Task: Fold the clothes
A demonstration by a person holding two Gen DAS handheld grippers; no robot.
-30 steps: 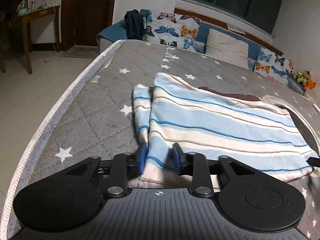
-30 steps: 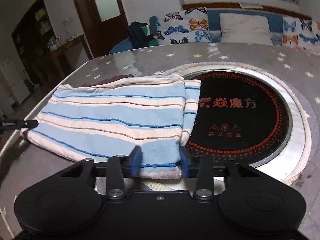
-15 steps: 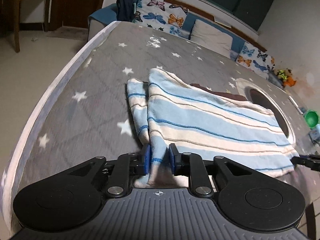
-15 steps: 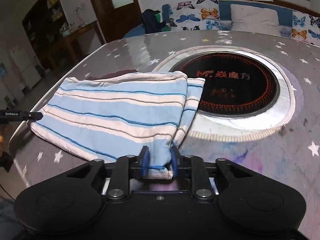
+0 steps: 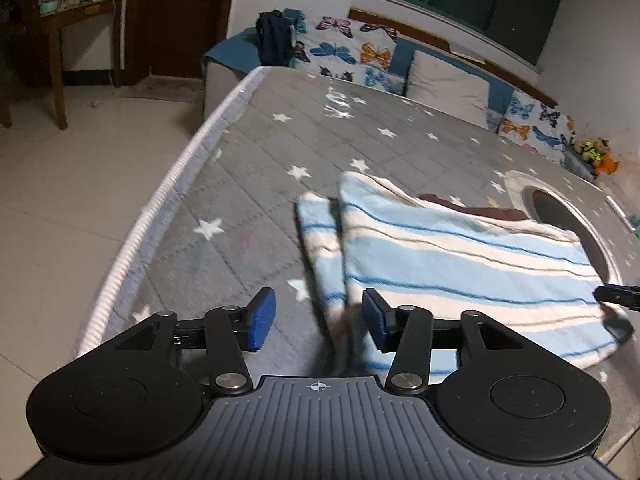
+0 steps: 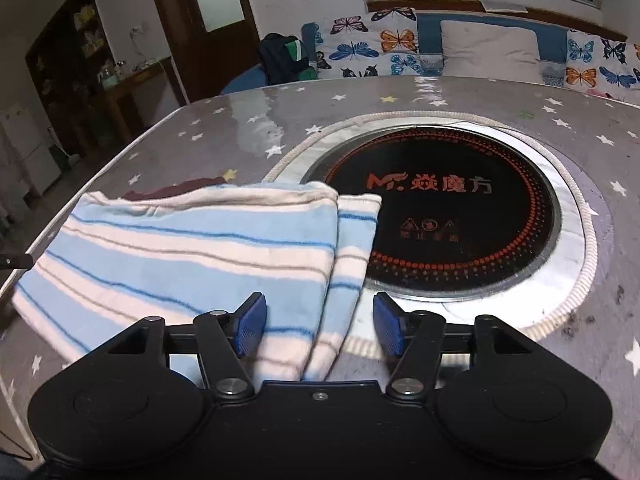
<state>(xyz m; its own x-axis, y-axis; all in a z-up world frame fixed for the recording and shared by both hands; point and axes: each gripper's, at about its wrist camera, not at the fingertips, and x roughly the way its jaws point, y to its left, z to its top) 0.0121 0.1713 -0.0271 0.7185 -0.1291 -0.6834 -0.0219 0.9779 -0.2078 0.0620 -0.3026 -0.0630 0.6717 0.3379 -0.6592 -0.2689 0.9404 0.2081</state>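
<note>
**Striped garment released at both near corners**

Blue-and-white striped cloth, the folded garment [image 5: 460,256], is laid flat on the grey star-print surface [image 5: 256,168], one end overlapping the rim of the round black cooktop [image 6: 460,216] set into it. A dark red layer is glimpsed under its far edge. The jaws of the left gripper [image 5: 318,322] are opening, a blurred corner of the garment lying loose between them, not pinched. The jaws of the right gripper [image 6: 318,326] are opening likewise, the opposite near corner lying slack between them. Both corners seem to be let go so that the fold can settle flat; a further fold is judged likely.
</note>
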